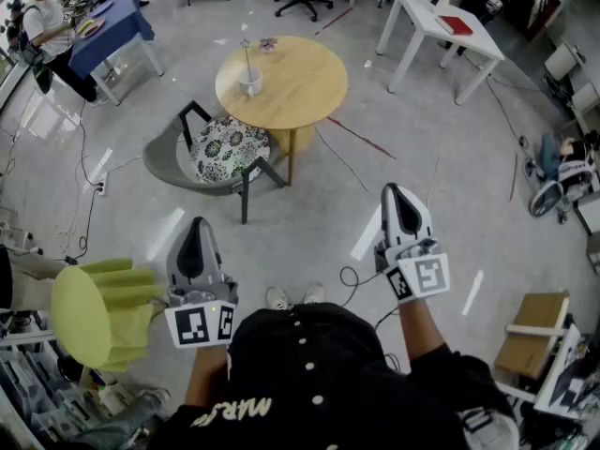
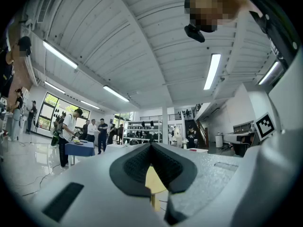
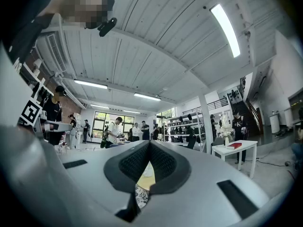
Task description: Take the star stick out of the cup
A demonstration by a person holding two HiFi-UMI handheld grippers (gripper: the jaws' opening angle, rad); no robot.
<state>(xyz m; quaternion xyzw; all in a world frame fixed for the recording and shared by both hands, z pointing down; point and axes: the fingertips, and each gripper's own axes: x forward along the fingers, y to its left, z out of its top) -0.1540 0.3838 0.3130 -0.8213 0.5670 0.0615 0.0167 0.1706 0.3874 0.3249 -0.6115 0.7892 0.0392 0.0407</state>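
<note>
A white cup (image 1: 250, 83) stands on the round wooden table (image 1: 300, 82) far ahead of me, with the thin star stick (image 1: 246, 54) standing upright in it. My left gripper (image 1: 194, 223) and my right gripper (image 1: 397, 190) are held close to my body, well short of the table, and point towards it. Both are shut with nothing between their pads. In the left gripper view the left gripper (image 2: 151, 145) frames a sliver of the table (image 2: 154, 181). The right gripper (image 3: 150, 143) shows the cup (image 3: 147, 171) in the slit below its tips.
A grey chair with a patterned cushion (image 1: 230, 148) stands against the table's near left side. A yellow-green chair (image 1: 98, 312) is close at my left. A white table (image 1: 441, 26), a blue table (image 1: 108, 22) with a person, a cardboard box (image 1: 534, 331) and floor cables lie around.
</note>
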